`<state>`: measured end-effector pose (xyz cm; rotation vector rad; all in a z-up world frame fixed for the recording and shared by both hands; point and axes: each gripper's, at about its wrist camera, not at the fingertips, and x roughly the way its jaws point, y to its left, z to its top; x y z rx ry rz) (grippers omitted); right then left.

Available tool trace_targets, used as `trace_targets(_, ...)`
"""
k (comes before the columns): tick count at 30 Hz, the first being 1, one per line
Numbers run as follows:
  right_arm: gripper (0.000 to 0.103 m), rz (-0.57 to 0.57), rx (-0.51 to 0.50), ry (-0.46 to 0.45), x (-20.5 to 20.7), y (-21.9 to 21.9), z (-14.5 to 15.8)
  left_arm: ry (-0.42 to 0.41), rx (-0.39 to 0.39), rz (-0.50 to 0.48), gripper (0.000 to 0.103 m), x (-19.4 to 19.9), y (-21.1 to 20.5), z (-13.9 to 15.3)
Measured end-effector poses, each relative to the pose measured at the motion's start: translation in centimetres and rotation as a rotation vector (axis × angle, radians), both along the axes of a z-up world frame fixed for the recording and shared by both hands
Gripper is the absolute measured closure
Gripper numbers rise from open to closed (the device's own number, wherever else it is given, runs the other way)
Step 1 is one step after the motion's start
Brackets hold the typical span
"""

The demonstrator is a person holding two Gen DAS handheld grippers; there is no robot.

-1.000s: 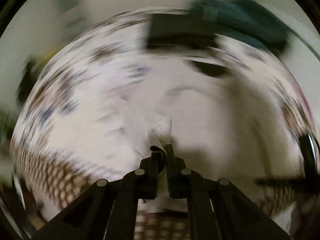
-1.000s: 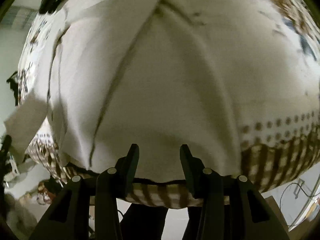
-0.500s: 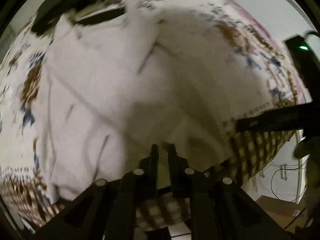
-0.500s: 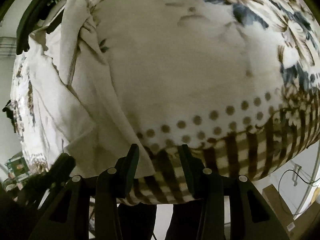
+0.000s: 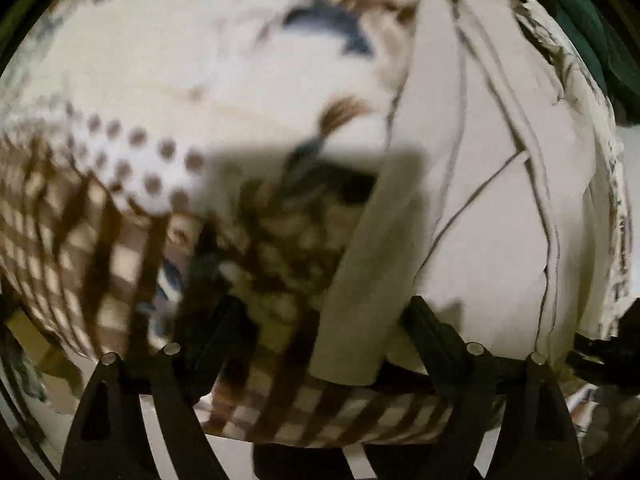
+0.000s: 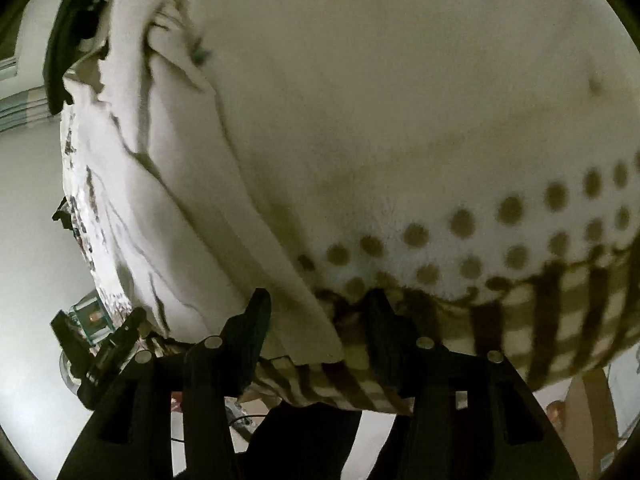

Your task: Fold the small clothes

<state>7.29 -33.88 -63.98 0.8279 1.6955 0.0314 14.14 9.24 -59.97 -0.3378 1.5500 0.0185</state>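
A cream-white garment (image 5: 492,184) lies folded lengthwise on a patterned blanket (image 5: 120,92), its near corner between the wide-apart fingers of my left gripper (image 5: 324,312). The left gripper is open and holds nothing. In the right wrist view the same garment (image 6: 188,216) runs along the left, with its near corner hanging between the fingers of my right gripper (image 6: 316,312). The right gripper is open too, right at the blanket's edge. The left gripper (image 6: 100,344) shows low at the left of that view.
The blanket (image 6: 440,120) has cream fleece, brown dots and a brown check border, and drapes over the front edge. Dark green clothing (image 5: 592,32) lies at the far right. A dark garment (image 6: 72,40) lies at the far left in the right wrist view. Floor lies below.
The left gripper was shut on a piece of white cloth; it has let go and opened wide. Both grippers have swept over the blanket to the garment's near corner.
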Motion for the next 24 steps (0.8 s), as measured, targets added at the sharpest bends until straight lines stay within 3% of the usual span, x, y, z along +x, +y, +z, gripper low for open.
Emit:
trace_targets(3,0.05,-0.02,0.013,-0.001,-0.3,-0.4,-0.2,-0.024,-0.028,0.019,0.024,-0.6,0.0,0.2)
trace_targets(4,0.05,-0.019,0.017,-0.003,-0.3,-0.4,-0.1,-0.037,-0.028,0.021,0.045,-0.8,0.3,0.5)
trace_targets(5,0.052,-0.01,0.022,-0.01,-0.4,-0.1,0.0,-0.053,-0.022,0.006,0.059,-1.0,0.2,1.0)
trace_targets(6,0.057,0.004,0.034,-0.013,-0.3,0.2,0.1,-0.061,0.003,-0.012,0.085,-1.2,-0.2,1.4)
trace_targets(7,0.078,0.017,0.048,-0.009,0.1,1.0,0.1,-0.065,0.026,-0.029,0.093,-1.5,-0.5,1.8)
trace_targets(8,0.098,0.024,0.063,-0.001,0.2,1.3,0.1,-0.072,0.03,-0.034,0.096,-1.5,-0.5,2.3)
trace_targets(17,0.099,-0.089,0.157,-0.048,0.0,-0.1,4.6,-0.019,-0.079,0.072,0.101,-2.8,2.0,8.0)
trace_targets(21,0.099,-0.139,0.206,-0.092,2.1,-1.6,7.7,-0.063,-0.106,0.09,0.101,-0.6,2.7,11.6)
trace_targets(24,0.099,-0.161,0.225,-0.134,5.2,-2.5,9.4,-0.126,-0.112,0.085,0.101,3.1,3.0,13.2)
